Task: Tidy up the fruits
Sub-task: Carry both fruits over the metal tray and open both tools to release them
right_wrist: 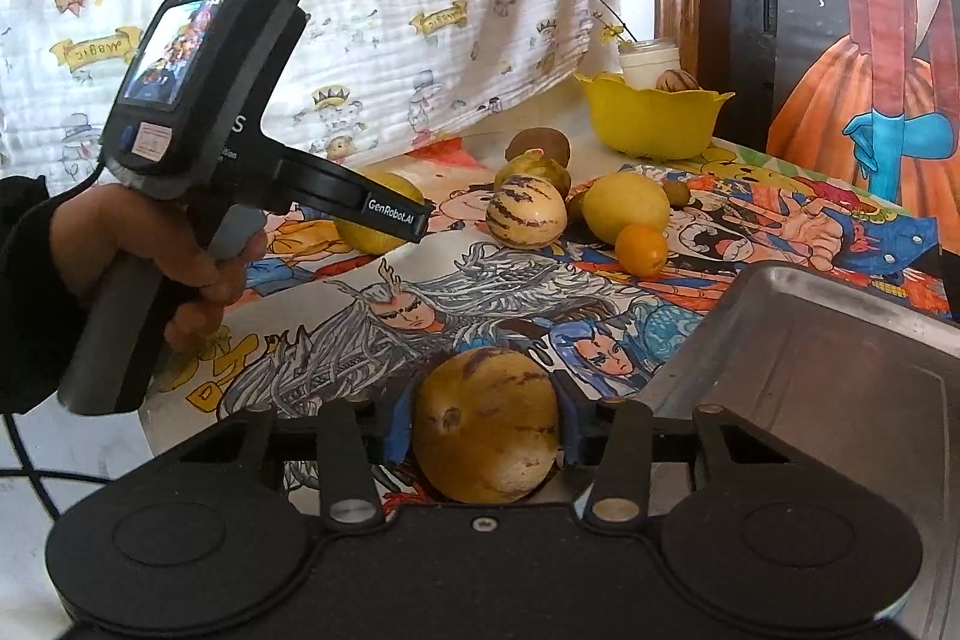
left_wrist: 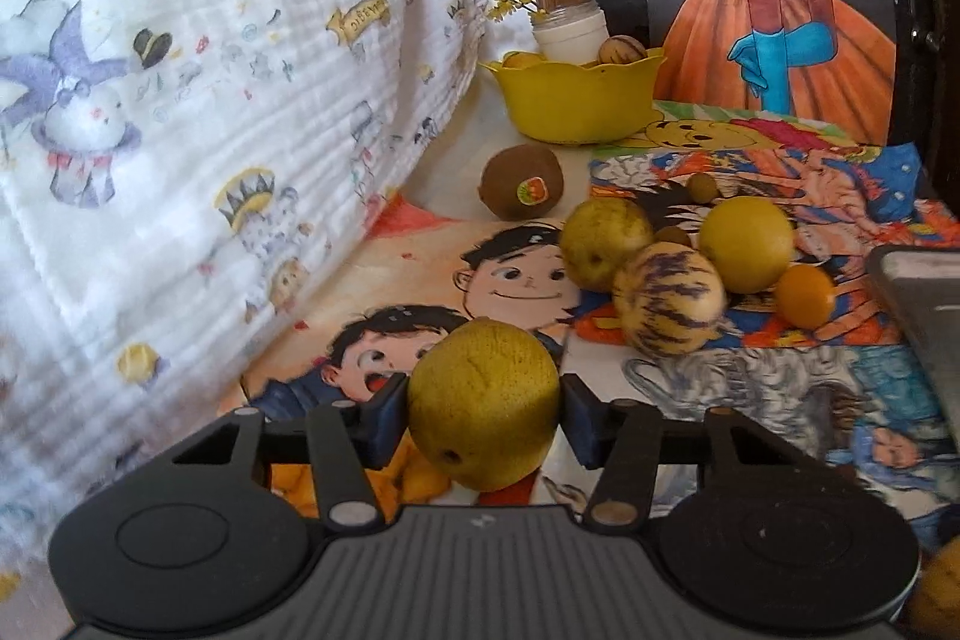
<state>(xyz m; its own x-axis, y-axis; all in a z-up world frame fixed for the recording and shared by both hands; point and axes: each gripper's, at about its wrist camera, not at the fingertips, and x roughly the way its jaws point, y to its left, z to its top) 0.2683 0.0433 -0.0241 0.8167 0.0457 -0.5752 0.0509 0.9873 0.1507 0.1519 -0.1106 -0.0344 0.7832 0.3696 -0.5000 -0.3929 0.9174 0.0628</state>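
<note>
Bowl (left_wrist: 576, 103) behind kiwi (left_wrist: 521, 181); tray (right_wrist: 840, 370) right of fruit cluster (right_wrist: 576, 214).

— What do we see behind the table at ten o'clock?
— We see a white cartoon-print cloth (left_wrist: 198, 112) hanging there, and at one o'clock a painting of a woman in an orange gown (right_wrist: 870, 100).
— And underfoot?
— We find cartoon drawings (right_wrist: 420, 316) covering the tabletop, with a small white jar (left_wrist: 570, 31) holding yellow-flowered twigs (left_wrist: 510, 1) at twelve.

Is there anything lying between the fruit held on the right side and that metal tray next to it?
Nothing visible. The right gripper holds a brown-streaked yellow fruit in its jaws just left of the metal tray. The near corner is bare, and the loose fruit, such as the small orange fruit, lies farther back.
</note>
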